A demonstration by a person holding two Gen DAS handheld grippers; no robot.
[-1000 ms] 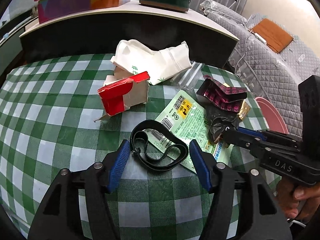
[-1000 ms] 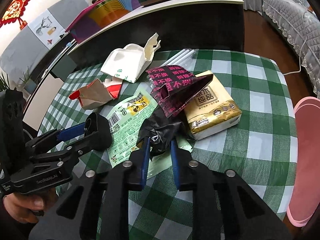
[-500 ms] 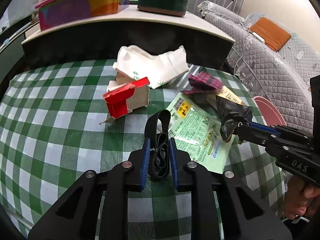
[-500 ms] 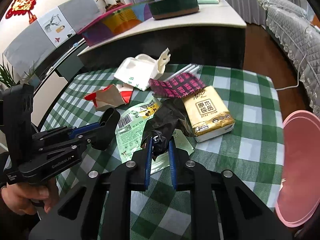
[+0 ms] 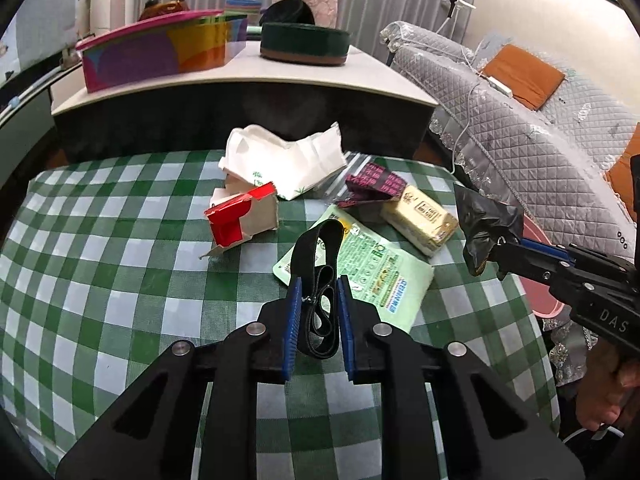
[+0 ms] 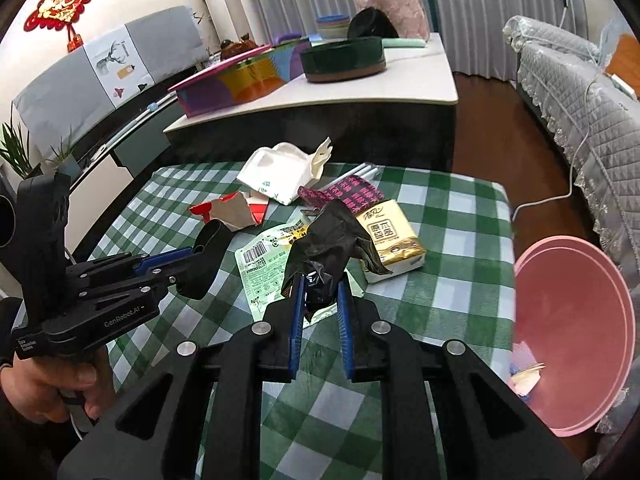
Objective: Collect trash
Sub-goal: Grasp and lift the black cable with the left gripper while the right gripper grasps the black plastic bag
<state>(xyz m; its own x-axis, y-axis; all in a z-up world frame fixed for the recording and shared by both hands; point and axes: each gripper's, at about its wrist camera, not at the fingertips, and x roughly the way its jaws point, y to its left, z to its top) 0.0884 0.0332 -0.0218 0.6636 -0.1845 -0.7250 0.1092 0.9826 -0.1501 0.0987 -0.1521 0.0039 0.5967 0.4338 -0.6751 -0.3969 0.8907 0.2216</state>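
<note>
My left gripper (image 5: 318, 284) is shut on a black strap loop (image 5: 318, 256) and holds it above the green checked table (image 5: 120, 248). My right gripper (image 6: 320, 284) is shut on a crumpled black plastic bag (image 6: 332, 240), lifted off the table; the bag also shows in the left wrist view (image 5: 486, 220). On the table lie a green wrapper (image 5: 372, 264), a torn red carton (image 5: 240, 220), a white paper bag (image 5: 288, 164), a dark red wrapper (image 5: 374, 184) and a tissue pack (image 5: 420, 216). A pink basin (image 6: 572, 344) stands off the table's right side, some scraps inside.
A low counter (image 5: 240, 84) behind the table carries a colourful box (image 5: 160, 52) and a dark green round tin (image 5: 304, 44). A grey quilted sofa (image 5: 520, 128) is on the right. Clear straws (image 6: 360, 172) lie beside the dark red wrapper.
My left gripper closed on the strap loop and lifted it off the green wrapper. My right gripper raised the black bag off the table and drew back toward the pink basin.
</note>
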